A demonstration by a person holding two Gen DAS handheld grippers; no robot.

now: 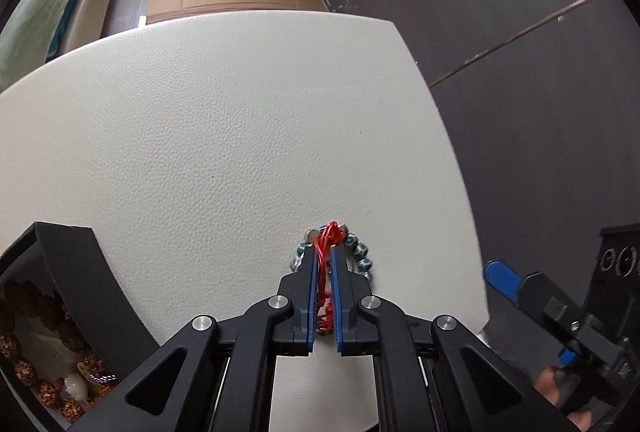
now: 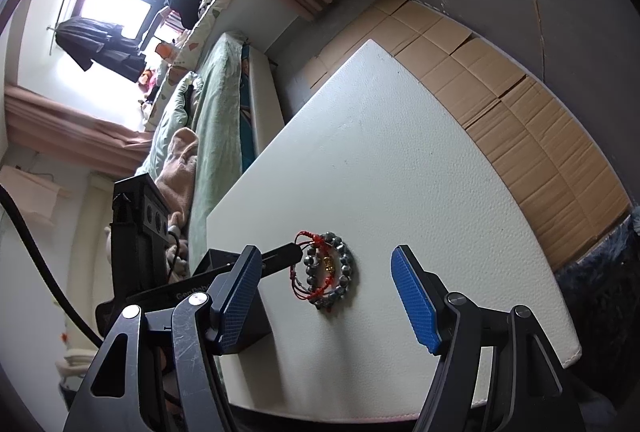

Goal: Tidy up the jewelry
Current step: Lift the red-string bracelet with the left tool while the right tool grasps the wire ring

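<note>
Your left tongs point(image 1: 325, 264) pinch the red cord point(image 1: 327, 238) atop the bead bracelet point(image 2: 344, 268); right tongs point(image 2: 340, 296) gape nearby. Next, likely: lift it toward the box point(image 1: 76, 264).

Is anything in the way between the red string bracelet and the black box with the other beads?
Nothing visible blocks it. The left gripper is shut on the red string bracelet, and only bare white tabletop lies between it and the black box to the left.
</note>
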